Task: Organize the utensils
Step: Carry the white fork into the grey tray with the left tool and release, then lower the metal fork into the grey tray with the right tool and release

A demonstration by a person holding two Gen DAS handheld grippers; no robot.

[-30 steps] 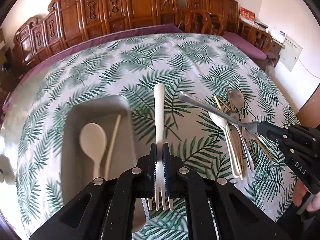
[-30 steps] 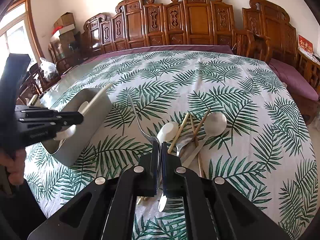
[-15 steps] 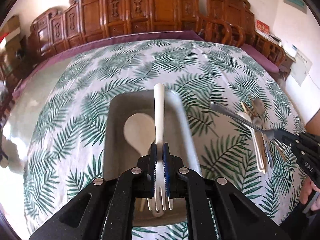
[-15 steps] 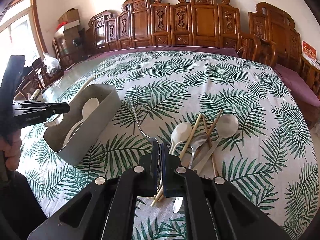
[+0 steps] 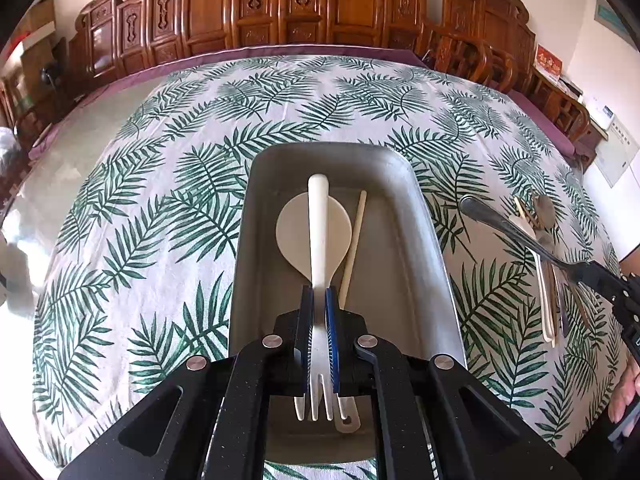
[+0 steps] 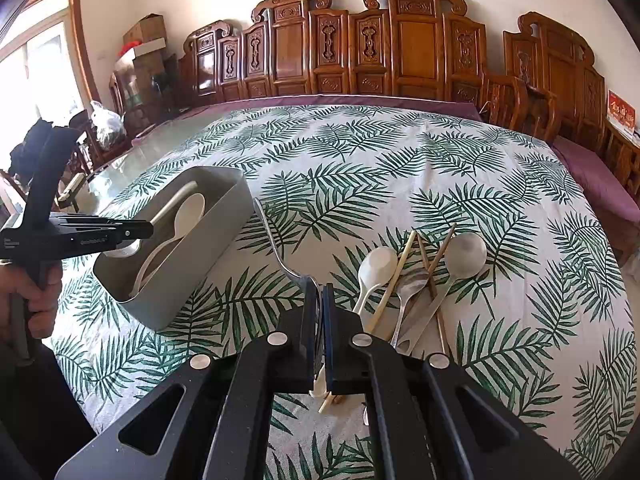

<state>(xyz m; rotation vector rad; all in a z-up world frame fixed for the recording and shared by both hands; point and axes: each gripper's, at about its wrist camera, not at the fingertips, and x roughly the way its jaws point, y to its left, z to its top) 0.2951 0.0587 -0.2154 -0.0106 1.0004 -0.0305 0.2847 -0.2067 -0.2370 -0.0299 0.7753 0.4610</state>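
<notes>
Left hand-held gripper [image 5: 319, 300] pinches white fork [image 5: 319, 240] over bin [image 5: 424, 240]; release next. Right hand-held gripper [image 6: 319, 292], at bin's 3 o'clock, clamps metal fork [image 6: 276, 248].

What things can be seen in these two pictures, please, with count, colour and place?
bin: one, grey, on the cloth, left of the pile
spoon in bin: one, cream
chopstick in bin: one, pale
white fork: one, held over the bin
metal fork: one, silver, held above the cloth
pile: spoons, chopsticks, cream and silver, right of the bin
cloth: one, white with green leaves, on the table
chairs: several, carved brown wood, behind the table
left tongs: shut on the white fork
right tongs: shut on the metal fork
hand: one, on the left tongs' handle
</notes>
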